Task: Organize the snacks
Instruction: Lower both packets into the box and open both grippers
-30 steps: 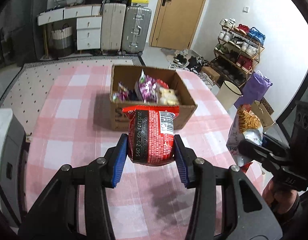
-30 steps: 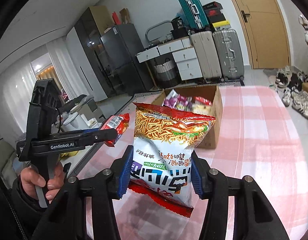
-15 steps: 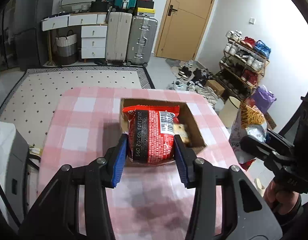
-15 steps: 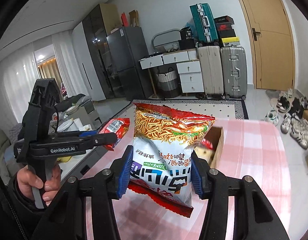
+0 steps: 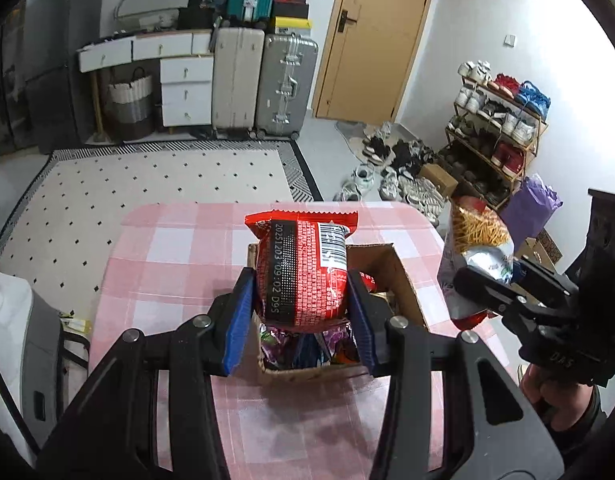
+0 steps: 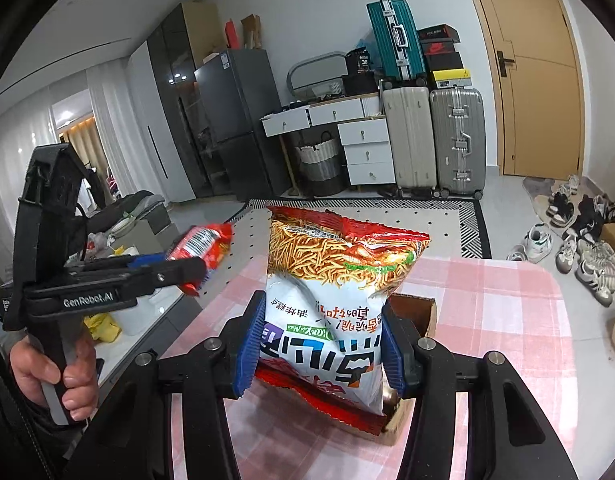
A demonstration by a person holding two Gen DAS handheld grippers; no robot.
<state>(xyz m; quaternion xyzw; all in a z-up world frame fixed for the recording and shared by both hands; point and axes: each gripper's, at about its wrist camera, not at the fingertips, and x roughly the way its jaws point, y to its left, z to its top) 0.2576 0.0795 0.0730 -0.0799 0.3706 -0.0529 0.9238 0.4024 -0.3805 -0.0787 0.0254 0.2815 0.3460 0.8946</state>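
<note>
Left gripper [image 5: 301, 300]: closed on the red snack bag [image 5: 301, 270], which is clamped between the two blue pads [image 5: 237, 320] and held upright, its barcode and date strip turned toward the camera.
Red snack bag, position: held above the open cardboard box [image 5: 391, 264]; whether its lower edge touches the contents is hard to tell, since the bag hides the gap.
Cardboard box: set on the pink checked tablecloth [image 5: 167, 272], top open, with purple and red packets [image 5: 283, 344] seen inside below the held bag.
Left gripper, from the right wrist view: seen at the left [image 6: 187, 270], gripped by a hand [image 6: 55, 376] on its black handle, with the red snack bag [image 6: 203, 246] projecting from its tip.
Right gripper [image 6: 321, 340]: closed on the noodle snack bag [image 6: 339, 292], pinched at its white lower half between blue pads [image 6: 249, 344], the printed text being upside down.
Noodle snack bag, position: held in the air over the tablecloth [image 6: 503, 320], in front of the cardboard box [image 6: 417, 312], of which only a corner is shown behind the bag.
Right gripper, from the left wrist view: seen at the right edge [image 5: 507, 280], beside the box, with the noodle snack bag [image 5: 473, 248] raised above the table's right side.
Background: suitcases [image 5: 263, 84] and a white drawer unit [image 5: 183, 88] are stood against the far wall, and a shoe rack [image 5: 495, 128] is placed at the right.
</note>
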